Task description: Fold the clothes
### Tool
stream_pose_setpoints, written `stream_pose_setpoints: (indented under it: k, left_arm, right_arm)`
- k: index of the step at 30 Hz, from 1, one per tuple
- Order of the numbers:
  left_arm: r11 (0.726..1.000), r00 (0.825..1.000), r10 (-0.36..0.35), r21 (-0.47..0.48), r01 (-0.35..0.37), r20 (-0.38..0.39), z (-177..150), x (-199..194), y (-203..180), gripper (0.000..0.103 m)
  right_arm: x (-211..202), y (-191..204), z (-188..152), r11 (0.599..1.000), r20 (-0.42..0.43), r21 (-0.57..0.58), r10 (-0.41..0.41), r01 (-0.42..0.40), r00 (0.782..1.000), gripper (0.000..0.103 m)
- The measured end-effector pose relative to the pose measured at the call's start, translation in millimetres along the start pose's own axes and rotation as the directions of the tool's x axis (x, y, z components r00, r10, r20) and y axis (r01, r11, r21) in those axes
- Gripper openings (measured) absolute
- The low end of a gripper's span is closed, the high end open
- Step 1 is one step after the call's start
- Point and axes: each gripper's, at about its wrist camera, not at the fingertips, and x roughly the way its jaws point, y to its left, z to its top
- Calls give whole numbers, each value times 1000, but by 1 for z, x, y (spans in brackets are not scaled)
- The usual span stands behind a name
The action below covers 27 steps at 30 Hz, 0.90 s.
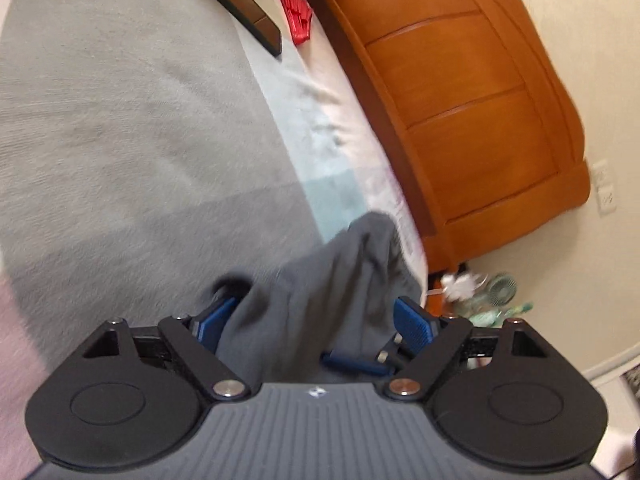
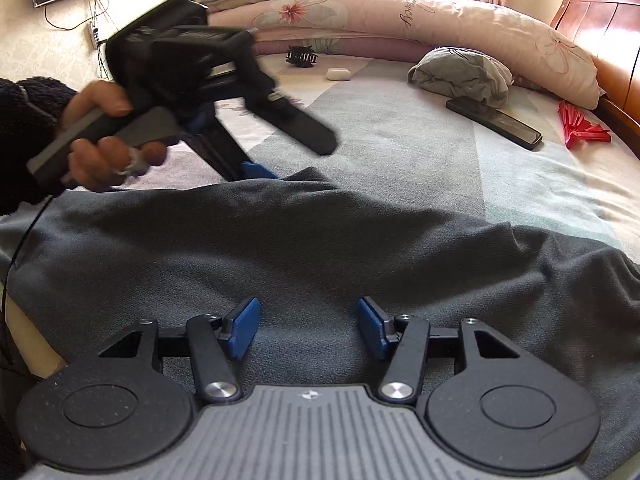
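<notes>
A dark grey garment [image 2: 320,248] lies spread across the near part of the bed. My right gripper [image 2: 308,326] is open, hovering low over the garment with cloth under the gap between its blue pads. My left gripper [image 1: 316,320] is open wide, and a fold of the grey garment [image 1: 320,300] drapes loosely between its blue pads [image 1: 414,322]. In the right wrist view the left gripper [image 2: 260,170] is at the garment's far edge, held by a hand, blurred by motion.
A crumpled grey-green garment [image 2: 460,72], a long dark flat object [image 2: 494,122] and a red item [image 2: 582,130] lie on the bed's far right. Pillows [image 2: 400,16] line the back. The wooden headboard [image 1: 460,92] stands beside the bed. A small fan [image 1: 502,288] sits on the floor.
</notes>
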Motion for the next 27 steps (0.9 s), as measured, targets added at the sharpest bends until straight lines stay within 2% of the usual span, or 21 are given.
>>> stream_pose_setpoints:
  k: [3,5,10,16,21,25,27]
  left_arm:
    - [996,999,-24,-84,28,42,12,3,7,84]
    - [996,999,-20,-91,24,44,15,3,7,84]
    - [999,999,11,-34,-9,41,13,-8,-4,83]
    - [984,984,134,100,-146,118,8,-48,-36,83]
    - [959,972,197,183,-219,127,-29,-77,-58,83]
    - [966,980,172,179,-189,103,-75,-86,-59,83]
    - [968,978,186,153,-198,93,-91,-82,-51,83]
  right_arm:
    - [0,-2,-1,1000,7,5,6,-6,1000,61]
    - [-1,-2,-1,1000,12,13,8,-8,1000,61]
    - [-2,-1,-3,1000,18,20,2,-2,1000,62]
    - [-4,1,-5,1000,19,18,-12,12,1000,63]
    - [-9,1,-5,999,25,45,-23,21,999,63]
    - [-17,-1,-3,997,39,79,-14,11,999,63]
    - [-20,0,-1,997,42,82,-19,16,999,63]
